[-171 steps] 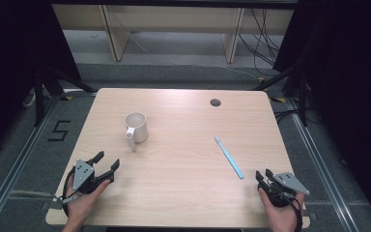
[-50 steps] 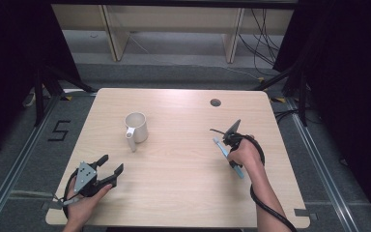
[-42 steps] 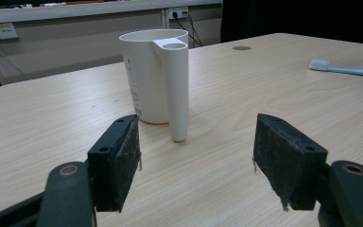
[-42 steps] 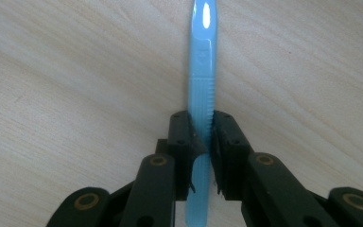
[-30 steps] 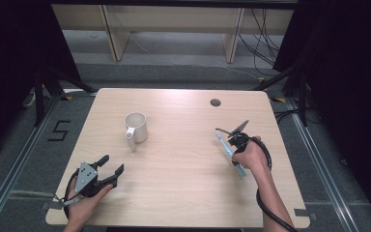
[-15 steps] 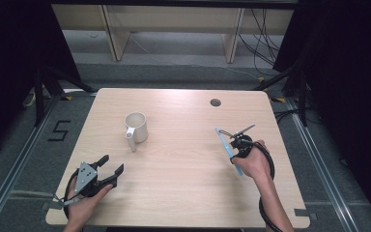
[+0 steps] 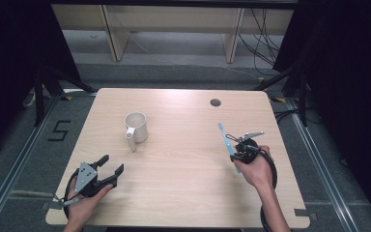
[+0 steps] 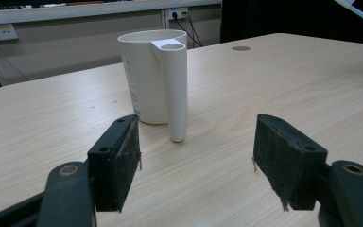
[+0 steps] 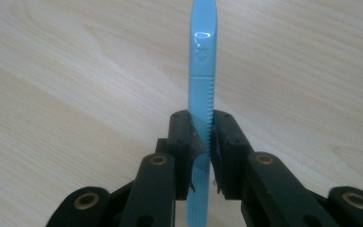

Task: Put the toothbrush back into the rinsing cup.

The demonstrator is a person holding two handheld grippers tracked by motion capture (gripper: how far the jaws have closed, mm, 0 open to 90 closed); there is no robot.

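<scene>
right gripper (image 9: 201,142): jaws pinched on the blue plastic knife (image 9: 202,90), its serrated blade sticking out past the pads
knife: lifted off the table (image 7: 183,188), well to the right of the white mug (image 7: 136,126)
left gripper (image 7: 110,170): jaws spread wide, holding nothing, near the mug's handle side
mug: upright, left of table centre

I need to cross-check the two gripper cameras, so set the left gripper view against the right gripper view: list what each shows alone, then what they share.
Left gripper view alone: the white cup standing upright, handle toward the camera, beyond the open left gripper, plus a round hole in the tabletop.

Right gripper view alone: the right gripper shut on a blue plastic knife, serrated edge visible, blade pointing away.

Shared: the light wooden table and a pair of black jaws.
</scene>
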